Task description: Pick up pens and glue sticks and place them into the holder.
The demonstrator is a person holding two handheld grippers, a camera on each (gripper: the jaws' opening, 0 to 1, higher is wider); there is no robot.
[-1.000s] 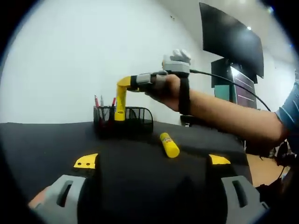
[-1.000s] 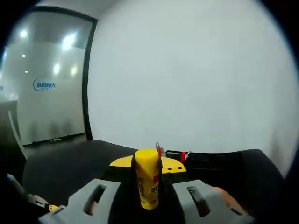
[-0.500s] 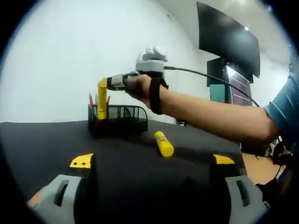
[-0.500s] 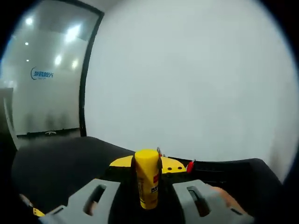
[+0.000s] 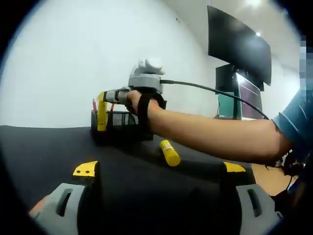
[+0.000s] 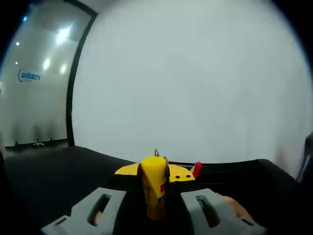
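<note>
In the left gripper view a black mesh holder [image 5: 122, 126] stands on the black table at the back, with red pens [image 5: 94, 104] in it. A person's hand holds my right gripper [image 5: 105, 96] at the holder's left end, shut on an upright yellow glue stick [image 5: 101, 113]. A second yellow glue stick [image 5: 169, 152] lies on the table in front of the holder. My left gripper [image 5: 159, 169] is open and empty near the table's front. In the right gripper view the held glue stick [image 6: 155, 193] stands in my right gripper [image 6: 154, 172], with the holder's rim [image 6: 222, 168] and a red pen cap [image 6: 196, 169] just behind.
The person's forearm [image 5: 210, 139] stretches across the table from the right, and a cable [image 5: 215, 90] trails from the right gripper. A dark monitor [image 5: 239, 46] hangs on the white wall at the upper right. The black tabletop [image 5: 44, 147] spreads to the left.
The right gripper has carried the upright glue stick leftward and lower, to the holder's left end. The lying glue stick has stayed put. The left gripper remains open.
</note>
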